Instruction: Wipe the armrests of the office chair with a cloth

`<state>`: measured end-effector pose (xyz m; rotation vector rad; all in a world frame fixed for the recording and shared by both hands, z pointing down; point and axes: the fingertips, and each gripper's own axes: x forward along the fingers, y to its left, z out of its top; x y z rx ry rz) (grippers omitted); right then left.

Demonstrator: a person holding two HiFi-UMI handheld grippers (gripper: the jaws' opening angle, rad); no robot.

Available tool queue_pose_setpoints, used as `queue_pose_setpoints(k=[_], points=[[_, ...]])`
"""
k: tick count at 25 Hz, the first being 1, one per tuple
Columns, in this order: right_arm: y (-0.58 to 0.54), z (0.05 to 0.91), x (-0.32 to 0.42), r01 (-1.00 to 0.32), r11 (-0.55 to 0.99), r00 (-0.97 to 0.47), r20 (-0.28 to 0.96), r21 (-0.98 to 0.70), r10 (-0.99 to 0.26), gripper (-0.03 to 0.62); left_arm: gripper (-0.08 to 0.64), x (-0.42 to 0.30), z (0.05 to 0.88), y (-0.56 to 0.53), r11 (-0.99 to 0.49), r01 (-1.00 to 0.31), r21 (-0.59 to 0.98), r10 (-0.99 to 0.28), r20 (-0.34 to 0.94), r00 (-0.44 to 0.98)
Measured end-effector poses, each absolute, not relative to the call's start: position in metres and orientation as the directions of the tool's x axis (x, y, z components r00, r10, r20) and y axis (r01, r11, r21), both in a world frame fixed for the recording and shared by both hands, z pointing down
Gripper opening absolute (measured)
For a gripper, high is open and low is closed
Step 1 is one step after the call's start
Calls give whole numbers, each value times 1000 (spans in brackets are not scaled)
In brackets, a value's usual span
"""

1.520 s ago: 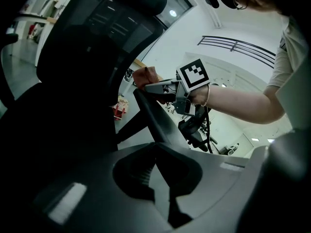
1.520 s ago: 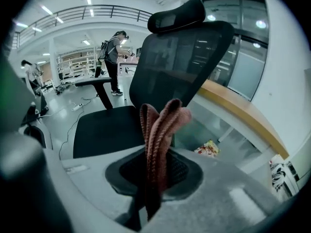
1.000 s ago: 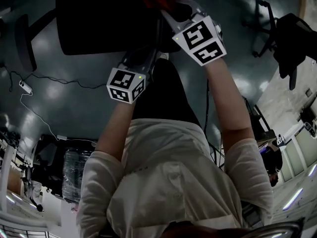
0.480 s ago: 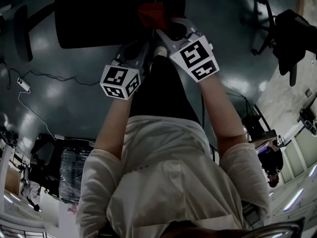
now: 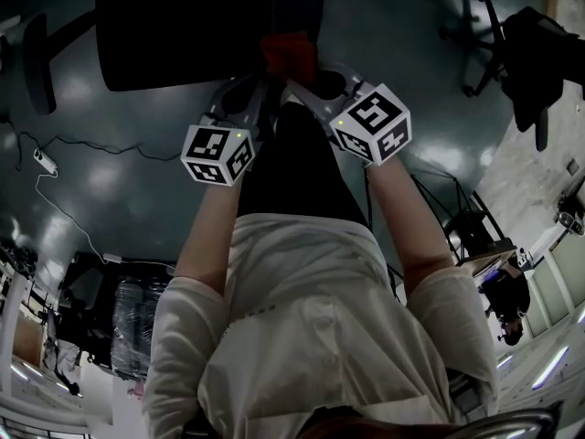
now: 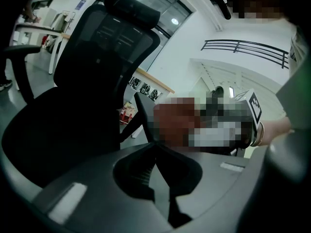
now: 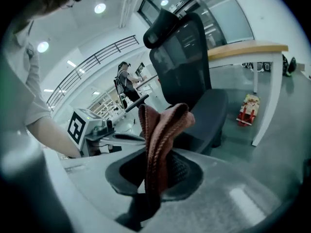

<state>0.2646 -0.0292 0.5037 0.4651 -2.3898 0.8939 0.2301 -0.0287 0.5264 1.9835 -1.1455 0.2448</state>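
Clamping a rust-red cloth (image 7: 160, 130) in the right gripper (image 7: 156, 171) — jaws closed tight on its lower end, the folded rest standing up out of them in a ridged loop. Facing, beyond that loop, a black office chair (image 7: 194, 67) with a mesh back and a headrest, set apart from the jaws in the right gripper view. Seen from the head view as a red bunch at the near edge of the seat, toward its right side, just ahead of both grippers; hard to tell there whether touching any part of the chair.

Holding the left gripper (image 6: 154, 147) just beside the right one, jaws drawn together with nothing caught between them. Looking along those jaws at the same chair from its side: seat and tall back to the left, one armrest (image 6: 22, 47) jutting at the far left edge, a dark slanted bar (image 6: 142, 111) right behind the jaw tips — touching or apart, impossible to say.

Reaching forward with two bare forearms (image 5: 402, 208) out of short white sleeves (image 5: 457, 309).

Underfoot, a glossy dark floor (image 5: 137, 199) with a thin cable (image 5: 82, 144) trailing to a small white power strip (image 5: 46, 160); farther right, another dark chair (image 5: 535, 53), well apart.
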Motion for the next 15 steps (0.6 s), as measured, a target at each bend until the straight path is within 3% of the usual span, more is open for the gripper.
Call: queue_pose_setpoints(k=[8, 15], points=[[-150, 492, 333, -715, 610, -681, 535, -341, -500, 48, 17, 233, 521, -55, -266, -801, 536, -666, 499, 555], [-255, 513, 320, -725, 595, -679, 503, -346, -534, 48, 17, 230, 527, -74, -274, -796, 541, -645, 510, 569]])
